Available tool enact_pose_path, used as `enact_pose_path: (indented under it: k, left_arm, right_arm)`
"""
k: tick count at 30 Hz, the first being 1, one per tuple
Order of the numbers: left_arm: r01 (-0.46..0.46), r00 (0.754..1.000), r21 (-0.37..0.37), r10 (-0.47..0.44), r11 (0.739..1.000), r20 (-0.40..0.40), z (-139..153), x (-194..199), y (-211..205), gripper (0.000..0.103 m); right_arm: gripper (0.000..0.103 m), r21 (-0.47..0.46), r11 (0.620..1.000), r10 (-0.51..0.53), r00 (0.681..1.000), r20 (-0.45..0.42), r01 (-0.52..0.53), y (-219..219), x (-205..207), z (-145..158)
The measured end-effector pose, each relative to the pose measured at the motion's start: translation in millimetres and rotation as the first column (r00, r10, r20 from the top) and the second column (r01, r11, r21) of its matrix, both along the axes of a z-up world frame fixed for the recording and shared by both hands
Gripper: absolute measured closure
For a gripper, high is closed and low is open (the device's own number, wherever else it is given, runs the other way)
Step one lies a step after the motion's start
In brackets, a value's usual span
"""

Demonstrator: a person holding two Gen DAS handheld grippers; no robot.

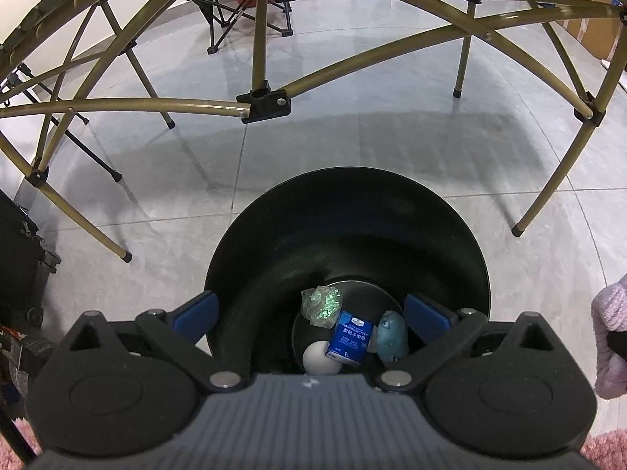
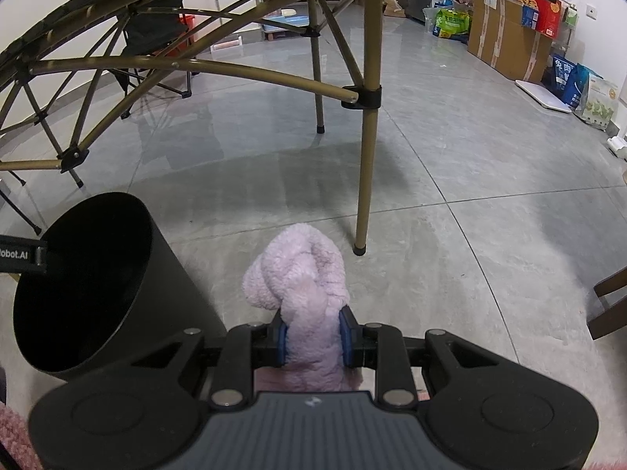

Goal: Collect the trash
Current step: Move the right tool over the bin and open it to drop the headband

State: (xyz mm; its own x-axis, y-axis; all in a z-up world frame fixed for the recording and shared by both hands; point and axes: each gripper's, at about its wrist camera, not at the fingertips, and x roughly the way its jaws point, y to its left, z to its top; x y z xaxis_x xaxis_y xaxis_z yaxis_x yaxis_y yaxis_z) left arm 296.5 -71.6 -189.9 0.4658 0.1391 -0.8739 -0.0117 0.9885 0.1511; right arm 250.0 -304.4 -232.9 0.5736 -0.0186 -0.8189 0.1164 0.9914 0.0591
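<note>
Grey glossy floor tiles (image 2: 450, 164) spread across the room, thin grout lines running through them and soft reflections on the sheen. Overhead, a folding table frame (image 1: 352, 55) of olive-gold tubes crosses in arcs, black joints clamping the struts, rubber-capped legs (image 2: 362, 180) planted on the tiles. Behind it, a dark folding camp chair (image 1: 235, 8). Along the far white wall, cardboard boxes (image 2: 505, 47) and colourful bags (image 2: 450, 21).
</note>
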Motion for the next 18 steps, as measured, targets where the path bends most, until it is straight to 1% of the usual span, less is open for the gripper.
enact_pose_path:
  k: [11, 18]
  left_arm:
    - [0.000, 1.000, -0.021, 0.001, 1.000, 0.031, 10.7, -10.3, 9.9, 0.000]
    - [-0.011, 0.998, -0.034, 0.013, 0.999, 0.062, 21.9, -19.9, 25.4, 0.000]
  right_arm:
    - [0.079, -0.001, 0.999, 0.042, 0.999, 0.007, -0.042, 15.3, -5.0, 9.0]
    - [0.079, -0.012, 0.998, 0.058, 0.998, 0.013, -0.058, 28.5, -8.5, 15.0]
